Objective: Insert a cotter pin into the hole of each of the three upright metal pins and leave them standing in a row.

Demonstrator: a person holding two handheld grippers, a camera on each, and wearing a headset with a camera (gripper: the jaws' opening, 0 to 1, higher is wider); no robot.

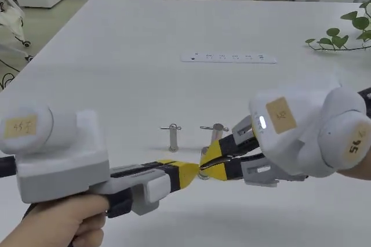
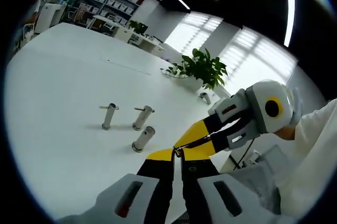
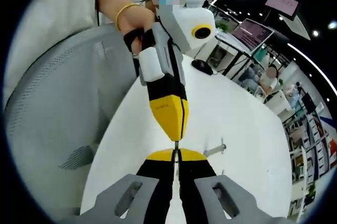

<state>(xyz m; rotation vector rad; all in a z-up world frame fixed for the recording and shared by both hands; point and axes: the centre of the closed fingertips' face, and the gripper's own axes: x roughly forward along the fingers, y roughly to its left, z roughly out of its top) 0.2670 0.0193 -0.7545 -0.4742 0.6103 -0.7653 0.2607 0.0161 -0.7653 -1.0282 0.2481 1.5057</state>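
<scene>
Your left gripper (image 1: 196, 171): jaws pressed together, pinching one end of a thin cotter pin (image 3: 177, 145). Your right gripper (image 1: 205, 166) meets it tip to tip, jaws also closed on the same pin, which is held above the white table (image 1: 116, 55).

Left gripper view: bare metal pin (image 2: 143, 139) stands at 10 o'clock from the tips, near but apart, with nothing through its head. Farther out at 10 to 11 o'clock stand the middle metal pin (image 2: 142, 118) and the far-left metal pin (image 2: 108, 116), side by side. Each has a cross pin through its top.

Head view: power strip (image 1: 228, 58) at 12 o'clock, well apart. Plant (image 1: 342, 35) at 2 o'clock, by the table edge.
</scene>
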